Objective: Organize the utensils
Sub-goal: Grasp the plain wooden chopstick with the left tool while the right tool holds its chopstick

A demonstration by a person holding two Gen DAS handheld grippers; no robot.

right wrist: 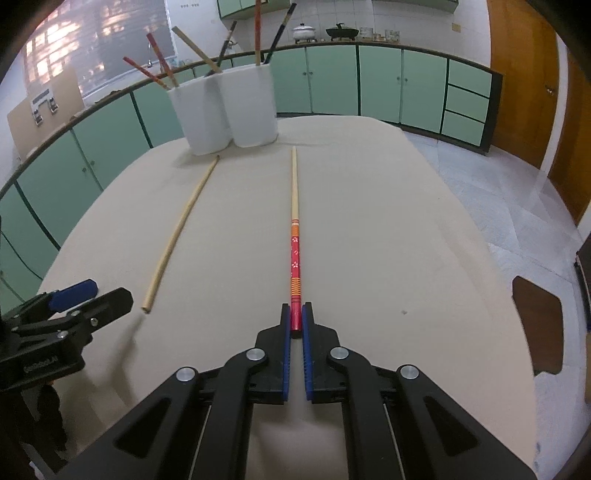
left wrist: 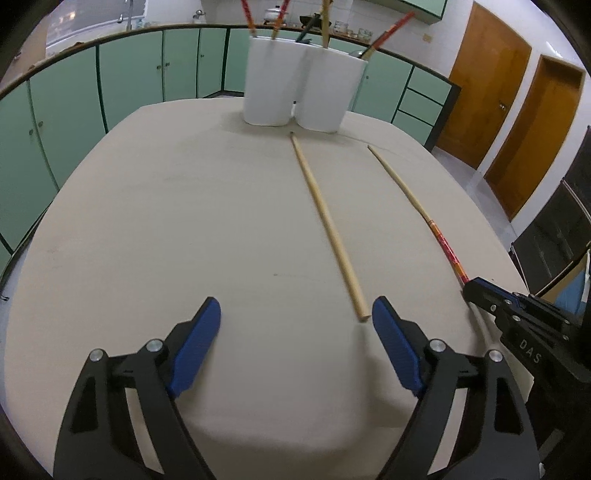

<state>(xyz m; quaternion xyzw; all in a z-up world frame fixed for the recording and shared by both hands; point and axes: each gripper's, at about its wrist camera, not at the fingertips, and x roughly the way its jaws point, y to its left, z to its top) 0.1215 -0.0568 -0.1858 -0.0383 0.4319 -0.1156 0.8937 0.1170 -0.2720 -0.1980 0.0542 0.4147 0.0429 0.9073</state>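
Kitchen, beige table (left wrist: 184, 221). Left wrist view: left gripper (left wrist: 295, 325) jaws apart, empty; plain chopstick (left wrist: 325, 221) lies at one o'clock, long axis toward white holders (left wrist: 295, 96). Right wrist view: right gripper (right wrist: 296, 321) clamped on red chopstick (right wrist: 295, 258), pointing twelve o'clock.

green cabinets (right wrist: 332, 85), wooden doors (left wrist: 491, 99), tiled floor (right wrist: 480, 192)

Green cabinets (right wrist: 332, 85) curve behind the cloth-covered bench (left wrist: 166, 229). Along the far counter sit a silver pot (right wrist: 303, 31) and a dark wok (right wrist: 341, 32). Two orange-brown doors (left wrist: 491, 92) stand at the right.
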